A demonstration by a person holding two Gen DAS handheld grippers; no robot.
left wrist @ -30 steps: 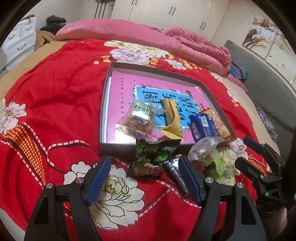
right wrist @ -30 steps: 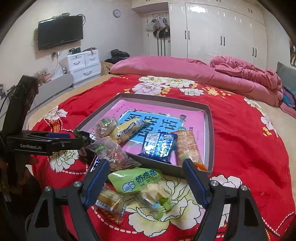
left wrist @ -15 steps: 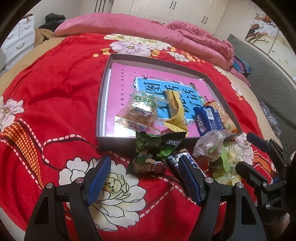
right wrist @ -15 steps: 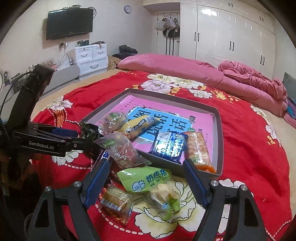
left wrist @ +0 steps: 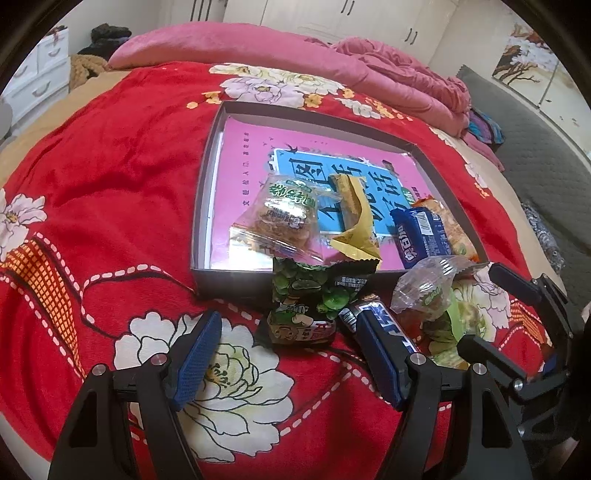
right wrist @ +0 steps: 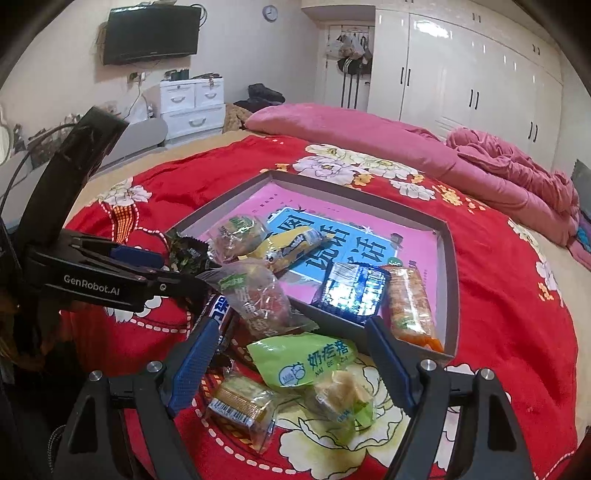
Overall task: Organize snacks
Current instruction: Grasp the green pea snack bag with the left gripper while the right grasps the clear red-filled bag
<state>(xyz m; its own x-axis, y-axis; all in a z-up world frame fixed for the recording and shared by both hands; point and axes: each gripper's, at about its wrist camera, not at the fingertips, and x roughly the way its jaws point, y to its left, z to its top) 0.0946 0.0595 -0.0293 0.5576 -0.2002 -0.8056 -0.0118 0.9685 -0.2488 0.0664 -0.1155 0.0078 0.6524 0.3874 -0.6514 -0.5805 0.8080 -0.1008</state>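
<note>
box [left wrist: 207, 206] on the bed's red floral blanket [left wrist: 110, 166], shallow and grey, with a pink book [left wrist: 251, 162] flat on its floor. on the book i see a clear biscuit pack [left wrist: 284, 218], a yellow wrapper [left wrist: 354, 225] with its long axis running front to back, a blue pack [right wrist: 351, 291] and an orange pack [right wrist: 408, 306] along the right wall. outside the near wall lie a green pea bag [left wrist: 314, 299], upright against the box, and a light green pouch [right wrist: 301, 360]. my left tool [left wrist: 291, 354] and right tool [right wrist: 288, 365] both gape wide, gripping nothing. pink duvet [right wrist: 369, 136], white wardrobes [right wrist: 461, 85] and a wall tv [right wrist: 149, 33] behind.
</note>
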